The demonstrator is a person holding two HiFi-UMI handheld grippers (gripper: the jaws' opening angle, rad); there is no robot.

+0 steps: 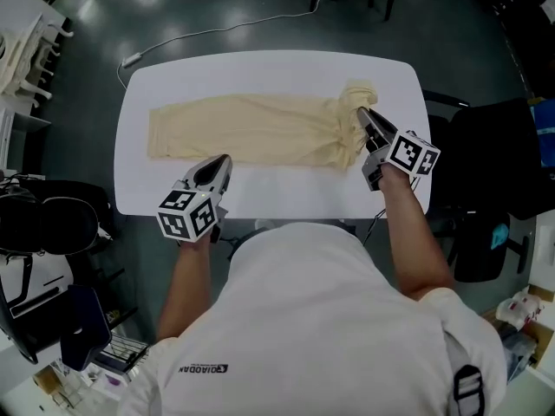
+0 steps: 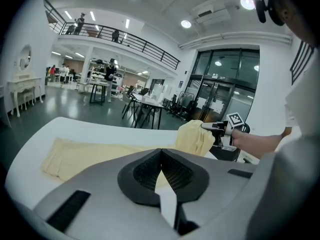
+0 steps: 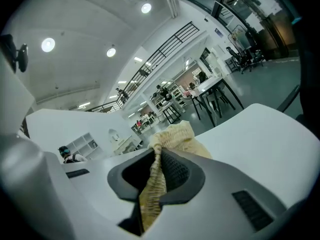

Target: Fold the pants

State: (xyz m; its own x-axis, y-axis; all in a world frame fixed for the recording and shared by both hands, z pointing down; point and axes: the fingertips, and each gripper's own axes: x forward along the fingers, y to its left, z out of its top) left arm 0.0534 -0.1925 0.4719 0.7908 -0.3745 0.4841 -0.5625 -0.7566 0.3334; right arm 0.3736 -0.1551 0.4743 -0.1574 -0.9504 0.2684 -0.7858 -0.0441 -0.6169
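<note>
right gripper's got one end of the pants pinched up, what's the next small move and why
Probably carry the right gripper leftward over the pants, toward their other end. Its jaws are shut on the bunched right end, lifted off the table, while the rest lies flat. The left gripper is shut and empty.

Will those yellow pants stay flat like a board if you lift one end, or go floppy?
Probably floppy: the pale yellow cloth pants bunch and droop where the right gripper pinches them. Likely light too: one pinch lifts that end.
</note>
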